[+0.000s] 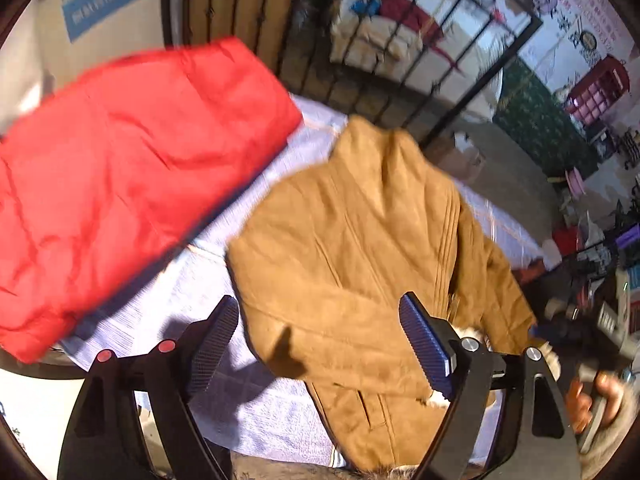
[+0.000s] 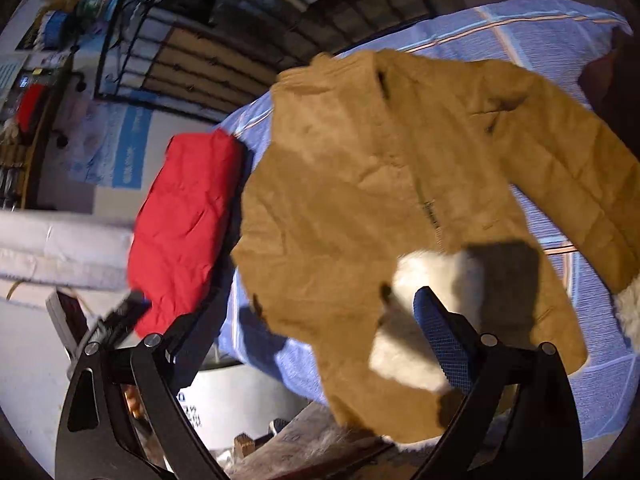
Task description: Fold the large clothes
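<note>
A tan suede jacket (image 1: 360, 248) lies spread on a light blue checked sheet (image 1: 192, 292), collar away from me; one sleeve is folded across its front. It also shows in the right wrist view (image 2: 360, 200), with white fleece lining (image 2: 424, 292) showing at the hem. My left gripper (image 1: 320, 340) is open and empty, hovering above the jacket's lower part. My right gripper (image 2: 308, 344) is open and empty above the jacket's hem.
A folded red padded garment (image 1: 136, 176) lies on the sheet to the jacket's left, also in the right wrist view (image 2: 184, 224). A black metal bed frame (image 1: 440, 60) stands behind. A white bucket (image 2: 240, 396) and clutter sit below the sheet's edge (image 2: 600, 400).
</note>
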`<action>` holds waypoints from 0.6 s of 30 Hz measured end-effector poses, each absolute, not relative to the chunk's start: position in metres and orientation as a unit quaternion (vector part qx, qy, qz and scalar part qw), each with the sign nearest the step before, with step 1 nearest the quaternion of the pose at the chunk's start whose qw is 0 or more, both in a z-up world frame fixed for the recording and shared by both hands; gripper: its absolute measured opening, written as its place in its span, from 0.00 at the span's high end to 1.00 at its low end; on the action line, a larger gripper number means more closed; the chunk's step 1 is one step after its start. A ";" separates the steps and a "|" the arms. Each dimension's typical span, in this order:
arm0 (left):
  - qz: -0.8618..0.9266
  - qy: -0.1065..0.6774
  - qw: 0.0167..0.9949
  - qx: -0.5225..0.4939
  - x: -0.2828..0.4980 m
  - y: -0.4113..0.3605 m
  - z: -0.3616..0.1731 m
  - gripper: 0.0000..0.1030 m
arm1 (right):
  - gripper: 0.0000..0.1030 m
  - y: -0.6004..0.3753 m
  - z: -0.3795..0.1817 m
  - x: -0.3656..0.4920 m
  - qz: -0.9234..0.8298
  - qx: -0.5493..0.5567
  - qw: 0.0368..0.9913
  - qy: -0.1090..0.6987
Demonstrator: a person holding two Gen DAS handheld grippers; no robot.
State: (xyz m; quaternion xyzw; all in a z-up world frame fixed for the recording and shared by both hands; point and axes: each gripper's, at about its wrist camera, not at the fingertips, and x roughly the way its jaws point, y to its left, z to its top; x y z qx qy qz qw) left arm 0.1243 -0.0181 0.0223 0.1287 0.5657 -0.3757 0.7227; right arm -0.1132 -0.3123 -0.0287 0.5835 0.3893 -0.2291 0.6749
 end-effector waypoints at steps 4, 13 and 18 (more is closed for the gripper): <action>-0.331 0.575 0.724 0.189 0.120 -0.041 -0.038 0.22 | 0.09 -0.352 -0.058 -0.151 -0.308 0.583 0.645 0.385; -0.247 0.675 0.672 0.180 0.127 -0.029 -0.126 0.22 | 0.09 -0.400 -0.078 -0.215 -0.458 0.423 0.624 0.470; -0.249 0.721 0.627 0.159 0.102 -0.028 -0.143 0.22 | 0.09 -0.391 -0.094 -0.202 -0.433 0.381 0.626 0.525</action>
